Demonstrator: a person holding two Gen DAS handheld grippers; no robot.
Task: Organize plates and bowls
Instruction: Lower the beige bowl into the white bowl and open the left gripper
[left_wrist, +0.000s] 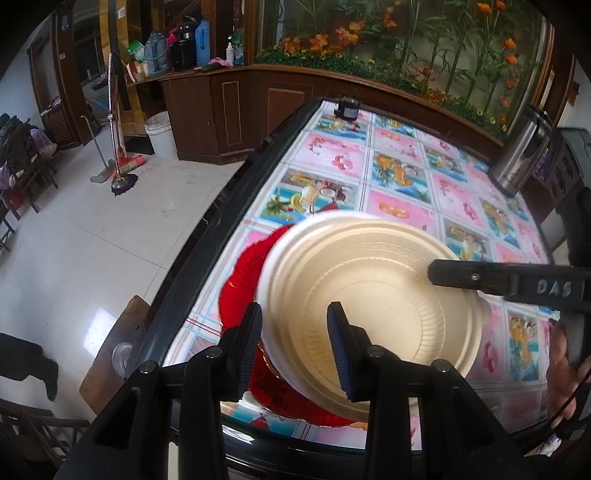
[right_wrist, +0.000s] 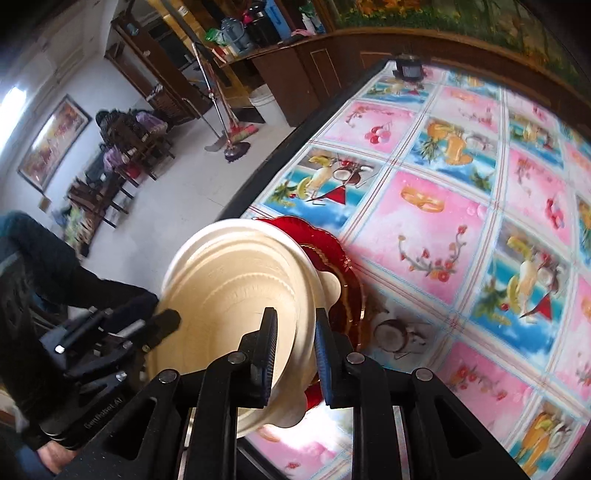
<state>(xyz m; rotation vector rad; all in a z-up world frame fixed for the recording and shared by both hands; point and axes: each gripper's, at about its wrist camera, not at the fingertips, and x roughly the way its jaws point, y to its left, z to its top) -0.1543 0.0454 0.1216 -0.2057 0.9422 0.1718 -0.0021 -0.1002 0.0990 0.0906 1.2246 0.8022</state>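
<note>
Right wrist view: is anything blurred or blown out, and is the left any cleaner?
Right wrist view: tablecloth soft toward the right edge, window glare upper left, strong fisheye bending. Left wrist view: sharper overall, cream bowl slightly smeared at its far rim, bright floor reflection.

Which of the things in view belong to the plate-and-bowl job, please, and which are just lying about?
Job: cream bowl, held at its rim by left gripper and right gripper; red plate beneath.

Lying about: steel flask, small black device, brooms, white bucket.
</note>
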